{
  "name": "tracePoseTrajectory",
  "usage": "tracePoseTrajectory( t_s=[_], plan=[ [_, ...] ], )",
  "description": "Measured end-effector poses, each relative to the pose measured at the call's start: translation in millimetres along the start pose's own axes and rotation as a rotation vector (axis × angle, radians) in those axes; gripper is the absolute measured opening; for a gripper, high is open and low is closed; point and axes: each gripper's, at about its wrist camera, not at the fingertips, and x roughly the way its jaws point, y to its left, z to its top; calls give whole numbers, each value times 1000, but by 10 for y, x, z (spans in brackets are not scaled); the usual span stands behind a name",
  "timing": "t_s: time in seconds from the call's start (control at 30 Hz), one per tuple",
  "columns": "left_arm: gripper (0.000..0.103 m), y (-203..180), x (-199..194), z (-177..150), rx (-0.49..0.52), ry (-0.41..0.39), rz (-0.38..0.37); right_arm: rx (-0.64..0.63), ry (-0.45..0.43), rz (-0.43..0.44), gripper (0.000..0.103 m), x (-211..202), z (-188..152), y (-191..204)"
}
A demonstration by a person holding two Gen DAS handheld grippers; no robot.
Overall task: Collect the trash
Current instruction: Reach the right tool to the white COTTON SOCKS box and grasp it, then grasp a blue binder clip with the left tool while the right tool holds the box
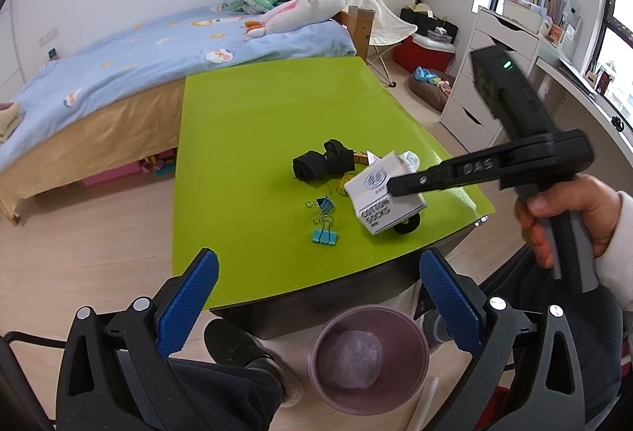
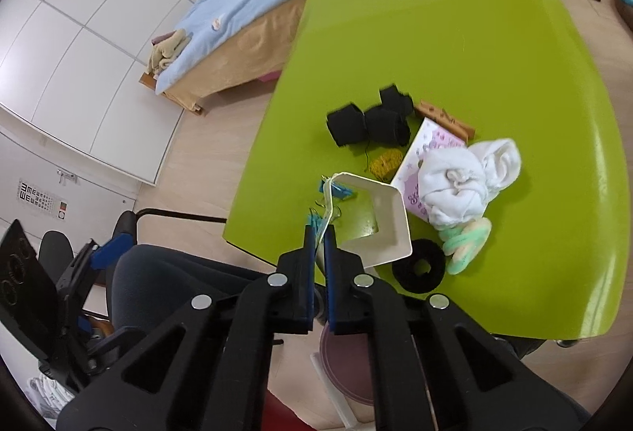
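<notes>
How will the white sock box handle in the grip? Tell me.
Likely light: the white box looks empty and open-ended. Probably crushable: the right gripper pinches one thin wall. It may tilt from that hold.

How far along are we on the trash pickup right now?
Done: one crumpled wad sits in the purple bin. In hand: the right gripper is shut on the empty white sock box, lifted over the table edge. The left gripper is open, above the bin. Left: dropping the box in; other clutter remains on the green table.
</notes>
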Motion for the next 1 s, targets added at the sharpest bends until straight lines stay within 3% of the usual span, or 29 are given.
tracePoseTrajectory(
  t_s=[0.23,0.57,1.0],
  plan=[
    [98,-12,108,71,17,20,1,-65,-59,-85,4,-332,-5,200],
    [98,-8,586,276,72,124,20,-136,-70,-260,4,-567,-72,186],
    [98,-29,1389,315,135,319,68,-140,-76,-315,4,-703,-126,135]
  ],
)
